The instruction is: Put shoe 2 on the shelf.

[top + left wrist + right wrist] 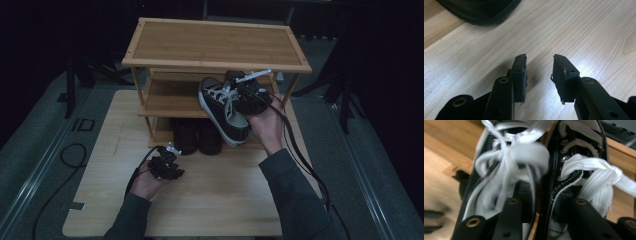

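Rack as your landmark: left gripper waits spread and empty before it, while your right gripper pinches paired sneakers at its middle shelf, so slide them level before releasing.

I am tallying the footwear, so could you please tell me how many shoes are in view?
4: two laced sneakers at the right hand-held gripper by the middle shelf, two dark shoes on the bottom shelf. More may be hidden.

Wooden table, shoe rack on it
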The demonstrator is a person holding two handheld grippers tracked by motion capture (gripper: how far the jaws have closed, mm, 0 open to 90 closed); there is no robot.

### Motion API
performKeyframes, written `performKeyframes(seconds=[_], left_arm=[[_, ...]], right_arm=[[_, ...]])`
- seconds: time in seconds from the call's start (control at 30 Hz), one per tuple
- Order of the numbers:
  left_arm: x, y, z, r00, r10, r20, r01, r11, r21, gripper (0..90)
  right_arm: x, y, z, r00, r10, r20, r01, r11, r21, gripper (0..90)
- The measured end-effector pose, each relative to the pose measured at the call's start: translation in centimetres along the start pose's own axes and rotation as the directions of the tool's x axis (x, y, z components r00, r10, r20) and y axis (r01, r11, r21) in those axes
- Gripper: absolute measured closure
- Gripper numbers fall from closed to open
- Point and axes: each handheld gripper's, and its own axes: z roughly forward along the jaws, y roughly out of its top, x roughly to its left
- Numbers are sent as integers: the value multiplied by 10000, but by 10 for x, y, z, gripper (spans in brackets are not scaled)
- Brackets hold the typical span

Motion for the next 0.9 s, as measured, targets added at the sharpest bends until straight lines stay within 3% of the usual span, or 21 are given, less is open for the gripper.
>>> performKeyframes(seconds=[0.1, 0.17, 0.2, 0.23, 0.37, 0.53, 0.63, 0.83, 0.9], left_arm=[[0, 0, 1, 10000, 0, -2, 0, 10000, 23, 641], [-1, 0, 3, 10000, 58, -3, -58, 9999, 114, 641], [-1, 0, 3, 10000, 58, -3, -58, 9999, 114, 641], [-2, 1, 4, 9999, 101, 39, -101, 9999, 140, 641], [-3, 1, 4, 10000, 57, 15, -58, 9999, 122, 641], [-3, 2, -1, 10000, 71, 20, -71, 10000, 28, 641], [-5, 4, -5, 9999, 147, 4, -147, 9998, -107, 640], [-5, 8, -12, 9998, 201, -13, -201, 9994, -287, 639], [-5, 8, -14, 9999, 164, 6, -163, 9993, -332, 639]], right_arm=[[-2, 3, -7, 9949, -982, -217, 984, 9951, 107, 599], [-7, 4, -13, 9912, -1301, -252, 1304, 9914, 104, 567], [-11, 5, -16, 9877, -1446, -588, 1452, 9894, 65, 579], [-15, 6, -19, 9852, -1392, -999, 1402, 9901, 29, 563], [-22, 5, -22, 9756, -1762, -1309, 1787, 9839, 78, 529], [-33, 8, -31, 9456, -2206, -2392, 2208, 9750, -263, 514], [-36, 10, -35, 9466, -2253, -2307, 2253, 9739, -268, 519], [-36, 8, -43, 9285, -2528, -2721, 2433, 9675, -687, 533], [-36, 7, -45, 9264, -2580, -2742, 2479, 9661, -717, 537]])
